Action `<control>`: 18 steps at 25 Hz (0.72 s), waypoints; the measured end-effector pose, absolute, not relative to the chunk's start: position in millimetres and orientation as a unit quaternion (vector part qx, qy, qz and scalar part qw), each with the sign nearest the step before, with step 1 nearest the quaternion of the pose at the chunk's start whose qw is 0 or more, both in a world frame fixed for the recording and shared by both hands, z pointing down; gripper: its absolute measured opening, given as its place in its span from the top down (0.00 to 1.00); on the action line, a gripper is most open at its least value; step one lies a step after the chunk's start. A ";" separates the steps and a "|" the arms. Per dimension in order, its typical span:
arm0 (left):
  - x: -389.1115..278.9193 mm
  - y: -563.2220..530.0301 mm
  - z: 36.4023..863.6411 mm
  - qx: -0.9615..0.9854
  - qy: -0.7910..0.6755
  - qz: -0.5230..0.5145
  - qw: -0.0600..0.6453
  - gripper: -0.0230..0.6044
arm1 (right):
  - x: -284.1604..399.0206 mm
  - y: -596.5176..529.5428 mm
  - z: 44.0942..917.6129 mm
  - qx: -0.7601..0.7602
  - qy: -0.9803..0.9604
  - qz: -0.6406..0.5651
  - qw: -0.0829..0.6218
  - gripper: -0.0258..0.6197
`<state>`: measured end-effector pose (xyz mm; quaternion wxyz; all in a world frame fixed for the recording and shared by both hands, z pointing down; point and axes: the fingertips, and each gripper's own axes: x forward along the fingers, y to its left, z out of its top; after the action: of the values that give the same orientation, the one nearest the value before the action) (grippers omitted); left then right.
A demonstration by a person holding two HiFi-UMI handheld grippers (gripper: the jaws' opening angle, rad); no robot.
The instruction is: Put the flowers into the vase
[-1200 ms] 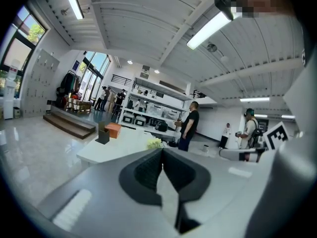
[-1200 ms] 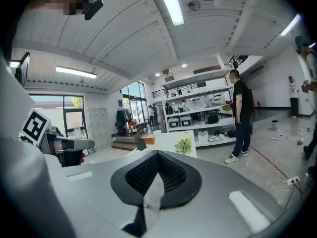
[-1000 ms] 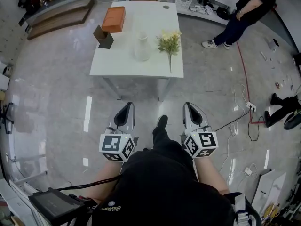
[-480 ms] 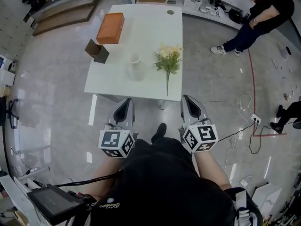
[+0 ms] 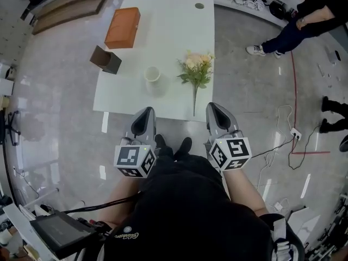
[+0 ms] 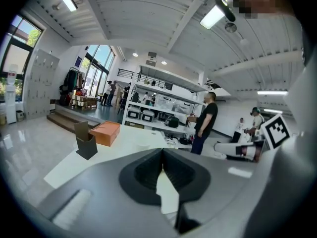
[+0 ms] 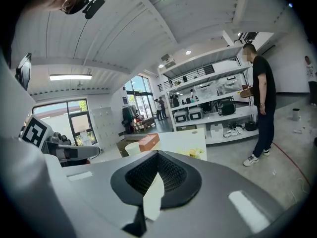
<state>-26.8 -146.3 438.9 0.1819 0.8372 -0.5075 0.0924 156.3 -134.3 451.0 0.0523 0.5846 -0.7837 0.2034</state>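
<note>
The left gripper (image 5: 144, 117) and right gripper (image 5: 217, 113) are both pinched shut and empty, poised at the near edge of the white table (image 5: 168, 26). The flower bunch (image 5: 196, 69) lies flat near the upright white vase (image 5: 153, 76), its stem toward the right gripper, probably the easier pick

Head view: looks steeply down from your head, over left gripper (image 5: 145, 113) and right gripper (image 5: 215, 109), onto white table (image 5: 168, 37) | gripper views: low, near table edge, facing across it | shared: table, orange box (image 5: 123, 28)
</note>
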 end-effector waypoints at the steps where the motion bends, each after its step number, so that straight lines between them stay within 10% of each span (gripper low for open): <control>1: -30.2 -155.5 444.7 0.838 -0.505 0.095 0.185 0.95 | 151.1 -143.7 456.2 0.585 -0.783 0.206 0.057 0.96; 10: -23.3 -169.8 456.6 0.843 -0.487 0.107 0.201 0.95 | 149.4 -175.6 527.4 0.560 -0.750 0.313 0.158 0.96; 18: -14.3 -164.5 458.8 0.846 -0.477 0.112 0.211 0.95 | 154.1 -198.8 629.5 0.466 -0.681 0.514 0.233 0.66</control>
<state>-14.3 -164.5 458.8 0.2111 0.8460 -0.4765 0.1121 154.1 -198.8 629.5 0.2335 0.4663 -0.6813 0.5137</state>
